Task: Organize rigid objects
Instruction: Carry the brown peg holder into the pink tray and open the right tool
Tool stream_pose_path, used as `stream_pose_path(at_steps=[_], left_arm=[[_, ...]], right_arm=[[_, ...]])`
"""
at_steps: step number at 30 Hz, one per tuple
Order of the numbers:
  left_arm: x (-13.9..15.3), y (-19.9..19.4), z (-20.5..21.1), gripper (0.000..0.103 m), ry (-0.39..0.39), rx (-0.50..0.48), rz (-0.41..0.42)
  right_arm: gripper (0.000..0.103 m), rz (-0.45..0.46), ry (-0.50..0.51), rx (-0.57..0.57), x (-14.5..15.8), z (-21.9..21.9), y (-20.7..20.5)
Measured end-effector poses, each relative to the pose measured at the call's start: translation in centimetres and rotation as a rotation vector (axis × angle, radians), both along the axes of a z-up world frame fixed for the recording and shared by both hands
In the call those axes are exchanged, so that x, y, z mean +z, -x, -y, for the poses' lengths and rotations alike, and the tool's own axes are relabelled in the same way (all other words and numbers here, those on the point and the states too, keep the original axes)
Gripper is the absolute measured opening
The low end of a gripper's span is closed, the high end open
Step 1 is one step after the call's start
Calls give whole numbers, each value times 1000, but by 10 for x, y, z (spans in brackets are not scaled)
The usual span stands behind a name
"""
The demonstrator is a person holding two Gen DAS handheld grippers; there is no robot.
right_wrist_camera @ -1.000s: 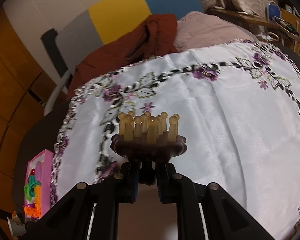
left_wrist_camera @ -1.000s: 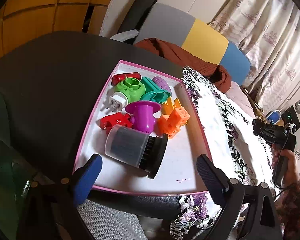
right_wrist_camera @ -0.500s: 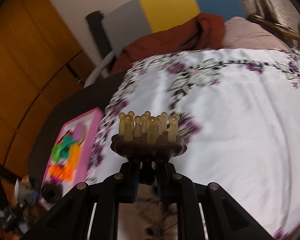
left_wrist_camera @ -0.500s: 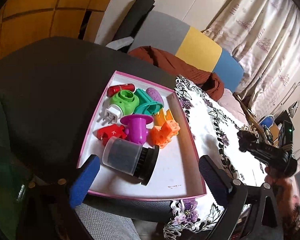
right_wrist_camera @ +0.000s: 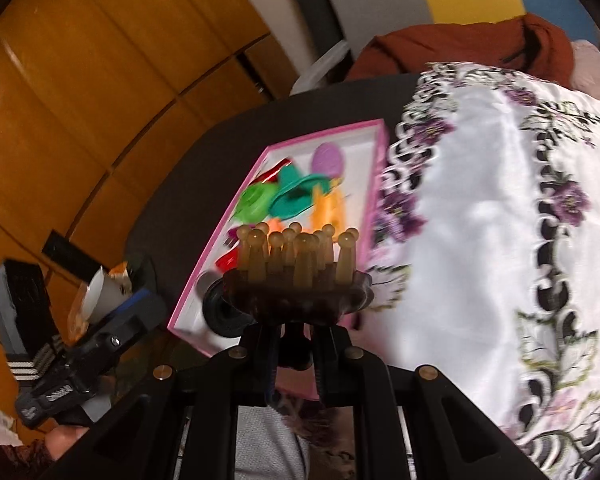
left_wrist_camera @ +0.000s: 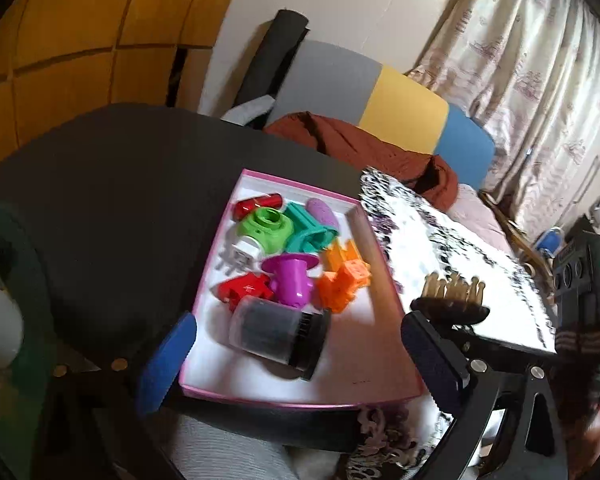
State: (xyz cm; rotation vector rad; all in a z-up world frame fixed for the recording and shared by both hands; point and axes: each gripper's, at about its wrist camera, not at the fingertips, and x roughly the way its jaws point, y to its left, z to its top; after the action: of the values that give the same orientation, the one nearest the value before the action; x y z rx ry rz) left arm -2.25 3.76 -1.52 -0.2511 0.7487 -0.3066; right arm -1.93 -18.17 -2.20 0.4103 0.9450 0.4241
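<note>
Two tongs are in play: the left tongs (left_wrist_camera: 296, 356) have just been opening and gape wide and empty above the near edge of the pink tray (left_wrist_camera: 300, 394), by the black-capped jar (left_wrist_camera: 278, 332). Clamped narrowly on the wooden-pegged massager (right_wrist_camera: 298, 276), the right tongs (right_wrist_camera: 296, 344) carry it over the tray's near right corner; the thin grip could slip, or a drop could knock the crowded toys (left_wrist_camera: 292, 248) farther in.

The right gripper (right_wrist_camera: 292, 354), clamped on the brush (right_wrist_camera: 296, 276), has swung from over the tablecloth (right_wrist_camera: 500, 216) to the tray's (right_wrist_camera: 364, 200) edge (blurred). The left gripper's (left_wrist_camera: 296, 360) jaws have just been opening, nothing between them.

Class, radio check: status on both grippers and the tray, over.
Left gripper jaws open, empty, just widened. Right gripper shut on wooden massage brush, nearing pink tray. Tray crowded; near corner free.
</note>
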Motion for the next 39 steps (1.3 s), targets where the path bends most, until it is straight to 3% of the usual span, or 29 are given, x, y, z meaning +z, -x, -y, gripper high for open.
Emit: stream_pose_path(at_steps=[3, 11, 18, 28, 39], left_arm=[[1, -2, -5, 103, -42, 39, 6], [5, -3, -19, 103, -52, 107, 2], [16, 0, -17, 103, -82, 130, 59], [15, 0, -19, 103, -150, 209, 56], [17, -1, -19, 103, -171, 247, 38]], right_arm=[[13, -34, 22, 4, -7, -13, -6], [13, -87, 102, -9, -19, -37, -11], [13, -93, 161, -8, -21, -43, -13], [16, -113, 178, -24, -27, -46, -13], [16, -98, 197, -47, -26, -43, -11]])
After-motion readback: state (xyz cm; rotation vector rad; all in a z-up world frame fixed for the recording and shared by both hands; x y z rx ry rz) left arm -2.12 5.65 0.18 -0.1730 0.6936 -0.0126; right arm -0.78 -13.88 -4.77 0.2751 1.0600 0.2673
